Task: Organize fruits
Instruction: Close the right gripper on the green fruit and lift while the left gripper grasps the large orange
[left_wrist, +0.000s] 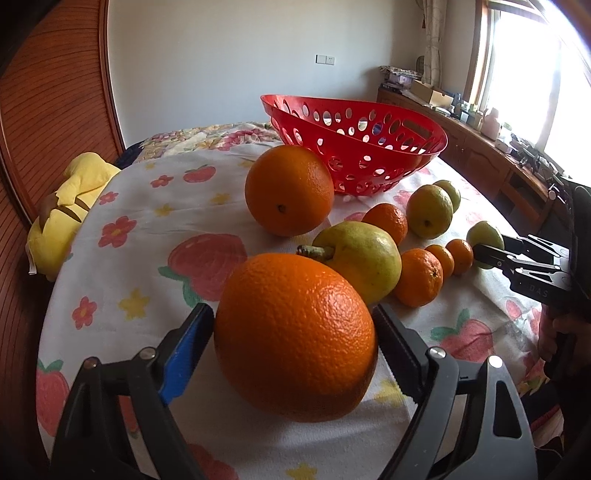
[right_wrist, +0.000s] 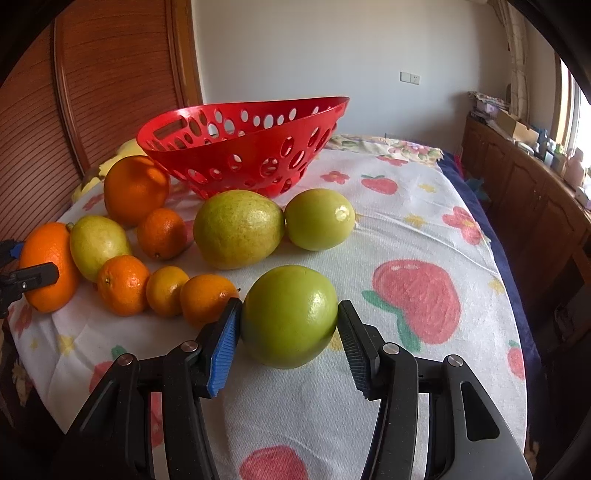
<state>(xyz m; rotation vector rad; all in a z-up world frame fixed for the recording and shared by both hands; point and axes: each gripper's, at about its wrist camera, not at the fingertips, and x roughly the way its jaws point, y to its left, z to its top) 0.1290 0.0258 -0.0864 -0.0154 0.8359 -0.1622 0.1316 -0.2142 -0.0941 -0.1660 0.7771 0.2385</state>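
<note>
Left wrist view: a red basket (left_wrist: 388, 147) stands at the back of the cloth-covered desk (left_wrist: 147, 229). The left tongs (left_wrist: 295, 328) clasp a big orange (left_wrist: 295, 339) resting on the cloth. The right tongs (right_wrist: 290, 321) pinch a green fruit (right_wrist: 288, 315) near the small oranges.

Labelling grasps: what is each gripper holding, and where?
Right gripper: green fruit, pads on its two sides. Left gripper: large orange, likewise by its sides. Both fruits rest on the cloth.

basket (right_wrist: 258, 147): glossy red perforated plastic | tablecloth (right_wrist: 406, 258): matt woven cloth, printed | large orange (left_wrist: 295, 339): pebbled, shiny peel | green fruit (right_wrist: 290, 315): smooth, waxy skin | cupboard door (right_wrist: 110, 74): ribbed brown wood
</note>
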